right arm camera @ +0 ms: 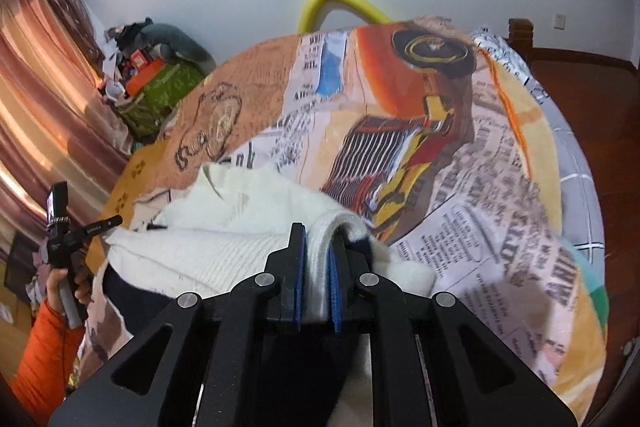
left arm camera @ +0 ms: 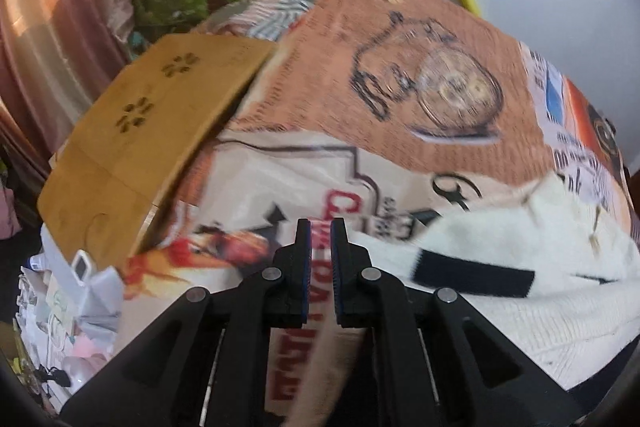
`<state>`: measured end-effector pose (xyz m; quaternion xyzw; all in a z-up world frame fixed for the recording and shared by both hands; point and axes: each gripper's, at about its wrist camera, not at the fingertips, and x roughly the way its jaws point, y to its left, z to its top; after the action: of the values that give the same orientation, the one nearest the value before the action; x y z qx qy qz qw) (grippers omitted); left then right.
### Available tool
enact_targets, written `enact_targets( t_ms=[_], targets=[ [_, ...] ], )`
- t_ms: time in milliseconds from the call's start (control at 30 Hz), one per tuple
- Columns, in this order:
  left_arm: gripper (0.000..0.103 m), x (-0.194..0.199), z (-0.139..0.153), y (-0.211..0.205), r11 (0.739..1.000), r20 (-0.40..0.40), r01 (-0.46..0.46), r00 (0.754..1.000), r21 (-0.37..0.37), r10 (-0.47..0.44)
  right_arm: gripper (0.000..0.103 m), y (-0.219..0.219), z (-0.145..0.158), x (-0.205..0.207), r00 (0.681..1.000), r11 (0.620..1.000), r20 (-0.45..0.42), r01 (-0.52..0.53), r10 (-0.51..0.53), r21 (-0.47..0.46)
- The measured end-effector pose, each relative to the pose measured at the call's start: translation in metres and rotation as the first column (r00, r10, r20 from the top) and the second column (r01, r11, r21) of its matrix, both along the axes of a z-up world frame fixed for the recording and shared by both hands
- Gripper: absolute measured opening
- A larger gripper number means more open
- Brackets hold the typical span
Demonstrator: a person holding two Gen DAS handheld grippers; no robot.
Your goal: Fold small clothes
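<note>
A bed (right arm camera: 460,187) fills both views, spread with a printed blanket (left arm camera: 360,75) of orange, cream and newsprint patches, and on its near side lies the task's thing, a cream knitted sweater (right arm camera: 224,227) with a black band (left arm camera: 472,277) across it. In the left wrist view it sits at about four o'clock from the picture's centre; in the right wrist view it runs from nine o'clock in to the middle. By the look of it the knit is thick, soft and light: it should slump and stretch rather than keep a crease, and the ribbed surface ought to hold well against the blue pads. Judging from that, the firmer places to take it are the doubled edges, hem, cuff or shoulder seam, with the two grips well apart so the panel hangs flat. At ten o'clock in the left wrist view a yellow wooden board (left arm camera: 152,131) with cut-out flower holes rests on the blanket. The right hand-held gripper (right arm camera: 318,247) is clamped on a rolled-over fold of the sweater, the white knit filling the narrow gap between its fingers. The left hand-held gripper (left arm camera: 321,239) has its fingers nearly together with nothing between them, hanging over bare blanket beside the sweater, though blur there makes the clearance hard to judge. Seen small at eight o'clock in the right wrist view, an orange sleeve (right arm camera: 40,347) leads to that gripper.
</note>
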<state>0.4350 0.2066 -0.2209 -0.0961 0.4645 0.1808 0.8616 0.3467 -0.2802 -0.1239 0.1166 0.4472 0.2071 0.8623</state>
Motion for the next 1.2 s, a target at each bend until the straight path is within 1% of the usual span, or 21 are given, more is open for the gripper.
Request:
enact_targets(
  t_ms=[67,100,133,200,267,333,400,500,633,700,767,833,867,900,933,967,1000,1033,1067,1133,1200],
  targets=[
    [0.009,-0.006,0.010,0.006,1.000,0.011,0.005,1.000,0.029,-0.005,0.034,-0.005,0.012,-0.003,0.998,0.999,0.042,0.045,-0.044,-0.027],
    [0.009,-0.012,0.017,0.009,0.999,0.020,0.013,1.000,0.044,-0.014,0.053,-0.011,0.021,-0.007,0.993,0.996,0.083,0.083,-0.080,-0.032],
    [0.009,-0.017,0.022,0.011,0.998,0.026,0.022,0.999,0.055,-0.024,0.060,-0.016,0.028,-0.010,0.987,0.994,0.119,0.107,-0.104,-0.021],
    [0.011,-0.026,0.031,0.012,0.996,0.036,0.045,0.998,0.074,-0.048,0.059,-0.023,0.042,-0.016,0.979,0.991,0.158,0.130,-0.125,-0.022],
    [0.022,-0.034,0.036,0.009,0.992,0.036,0.072,0.996,0.100,-0.076,0.059,-0.023,0.049,-0.021,0.978,0.990,0.173,0.127,-0.114,-0.066],
    [0.046,-0.043,0.039,0.002,0.983,0.035,0.108,0.993,0.145,-0.115,0.060,-0.020,0.052,-0.025,0.979,0.988,0.184,0.111,-0.090,-0.104],
    [0.056,-0.050,0.039,-0.009,0.971,0.035,0.152,0.986,0.186,-0.161,0.060,-0.014,0.052,-0.030,0.981,0.987,0.185,0.079,-0.052,-0.141],
    [0.061,-0.053,0.033,-0.031,0.950,0.012,0.238,0.969,0.204,-0.245,0.062,-0.003,0.045,-0.037,0.984,0.982,0.179,0.034,0.000,-0.185],
    [0.061,-0.042,0.017,-0.055,0.932,-0.026,0.316,0.948,0.180,-0.316,0.062,0.008,0.026,-0.033,0.990,0.975,0.139,-0.005,0.037,-0.221],
    [0.061,-0.031,0.006,-0.064,0.928,-0.049,0.340,0.941,0.155,-0.336,0.062,0.011,0.015,-0.031,0.993,0.973,0.113,-0.013,0.040,-0.230],
    [0.062,-0.019,-0.007,-0.069,0.933,-0.071,0.329,0.944,0.146,-0.322,0.062,0.014,0.002,-0.025,0.996,0.969,0.079,-0.015,0.035,-0.245],
    [0.061,-0.002,-0.025,-0.068,0.949,-0.121,0.296,0.951,0.111,-0.283,0.062,0.016,-0.008,-0.023,0.998,0.967,0.052,-0.010,0.024,-0.255],
    [0.059,0.004,-0.032,-0.066,0.956,-0.132,0.283,0.953,0.080,-0.271,0.062,0.016,-0.014,-0.019,0.999,0.968,0.036,-0.010,0.020,-0.252],
    [0.046,0.010,-0.038,-0.064,0.963,-0.132,0.266,0.957,0.043,-0.258,0.061,0.017,-0.017,-0.020,0.999,0.969,0.029,-0.010,0.017,-0.249],
    [0.025,0.013,-0.041,-0.064,0.966,-0.130,0.259,0.959,0.021,-0.254,0.054,0.016,-0.021,-0.019,0.999,0.970,0.030,-0.006,0.013,-0.244],
    [0.015,0.015,-0.044,-0.064,0.968,-0.125,0.253,0.960,0.002,-0.250,0.050,0.016,-0.022,-0.019,0.999,0.970,0.038,-0.002,0.011,-0.243],
    [0.011,0.016,-0.045,-0.065,0.969,-0.118,0.247,0.962,0.002,-0.245,0.038,0.017,-0.023,-0.020,0.999,0.968,0.047,0.002,0.010,-0.253],
    [0.010,0.015,-0.044,-0.068,0.969,-0.105,0.246,0.964,0.019,-0.243,0.026,0.017,-0.023,-0.021,0.998,0.965,0.058,0.005,0.010,-0.263],
    [0.009,0.013,-0.043,-0.070,0.967,-0.094,0.249,0.965,0.051,-0.244,0.022,0.017,-0.023,-0.022,0.998,0.963,0.065,0.005,0.013,-0.268],
    [0.009,0.008,-0.041,-0.071,0.965,-0.081,0.234,0.971,0.114,-0.226,0.016,0.017,-0.024,-0.024,0.997,0.960,0.074,-0.005,0.026,-0.279],
    [0.008,0.006,-0.039,-0.060,0.973,-0.077,0.195,0.979,0.123,-0.186,0.015,0.018,-0.024,-0.027,0.995,0.952,0.093,-0.004,0.034,-0.306]
  ],
)
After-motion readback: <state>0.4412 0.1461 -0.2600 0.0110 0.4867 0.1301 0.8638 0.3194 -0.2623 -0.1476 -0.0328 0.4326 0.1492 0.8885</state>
